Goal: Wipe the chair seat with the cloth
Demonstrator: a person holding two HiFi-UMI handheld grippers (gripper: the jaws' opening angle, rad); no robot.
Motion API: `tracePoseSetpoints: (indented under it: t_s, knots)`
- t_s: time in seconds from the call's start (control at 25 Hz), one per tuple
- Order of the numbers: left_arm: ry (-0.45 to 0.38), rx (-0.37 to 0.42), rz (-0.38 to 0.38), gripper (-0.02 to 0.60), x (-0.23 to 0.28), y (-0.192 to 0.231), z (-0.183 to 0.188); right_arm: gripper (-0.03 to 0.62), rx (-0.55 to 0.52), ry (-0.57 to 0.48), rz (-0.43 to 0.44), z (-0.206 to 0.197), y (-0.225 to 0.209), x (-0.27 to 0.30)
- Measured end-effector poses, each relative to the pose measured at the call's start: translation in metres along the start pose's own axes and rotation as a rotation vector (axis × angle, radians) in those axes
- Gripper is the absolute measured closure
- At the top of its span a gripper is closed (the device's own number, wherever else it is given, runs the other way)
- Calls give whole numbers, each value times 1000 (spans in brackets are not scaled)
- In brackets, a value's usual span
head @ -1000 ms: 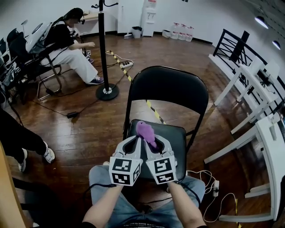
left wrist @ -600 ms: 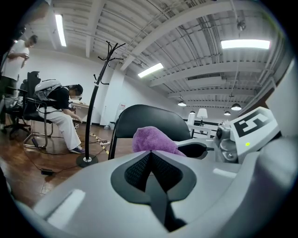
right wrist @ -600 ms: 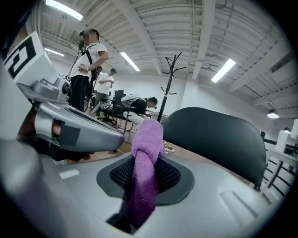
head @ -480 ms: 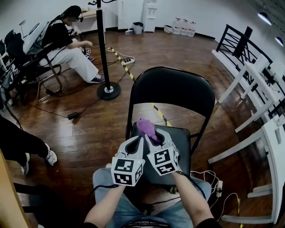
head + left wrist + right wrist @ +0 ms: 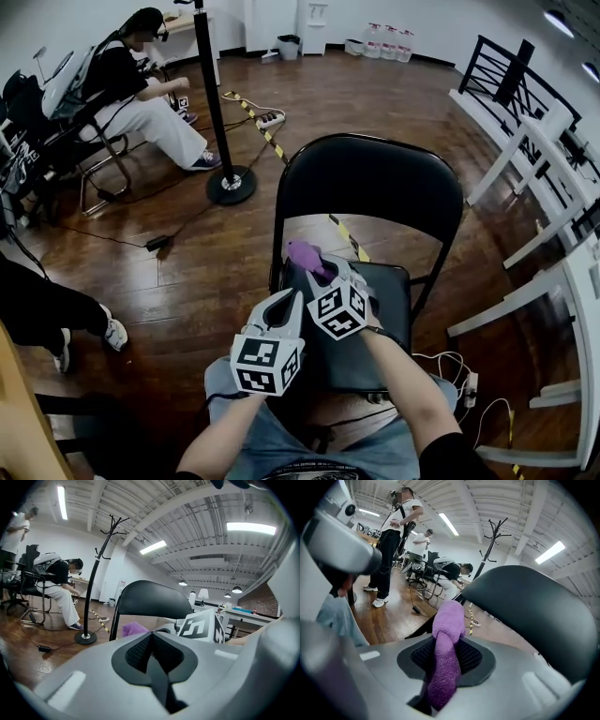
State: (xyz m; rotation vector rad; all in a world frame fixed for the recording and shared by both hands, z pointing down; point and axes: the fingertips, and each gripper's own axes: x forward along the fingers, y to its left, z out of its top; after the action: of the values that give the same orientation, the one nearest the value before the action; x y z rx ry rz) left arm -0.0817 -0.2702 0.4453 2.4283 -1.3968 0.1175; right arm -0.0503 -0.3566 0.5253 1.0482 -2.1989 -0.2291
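Observation:
A black folding chair (image 5: 370,192) stands before me, its seat (image 5: 389,309) partly under my grippers. My right gripper (image 5: 322,274) is shut on a purple cloth (image 5: 305,256), which sticks out past its tips over the seat's back left part. In the right gripper view the cloth (image 5: 445,653) is pinched between the jaws, with the chair back (image 5: 534,616) at right. My left gripper (image 5: 292,302) hangs over the seat's front left, jaws together, nothing in them. The left gripper view shows the chair back (image 5: 150,599), a bit of cloth (image 5: 133,629) and the right gripper's marker cube (image 5: 201,626).
A coat stand (image 5: 214,103) rises left of the chair with its round base (image 5: 230,185) on the wood floor. A seated person (image 5: 141,89) is at far left. Yellow-black tape (image 5: 267,136) and cables cross the floor. White tables (image 5: 553,272) stand at right.
My right gripper has moved forward and left over the seat with the cloth and has tilted. The left gripper stayed near the seat's front left.

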Motion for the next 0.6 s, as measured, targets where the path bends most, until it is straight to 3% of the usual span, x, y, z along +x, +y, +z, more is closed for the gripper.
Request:
tracePoseSetpoints:
  t_s: [0.6]
  knots:
    - [22, 28, 12, 578, 12, 17, -7, 507, -80, 224, 40, -76, 5, 93]
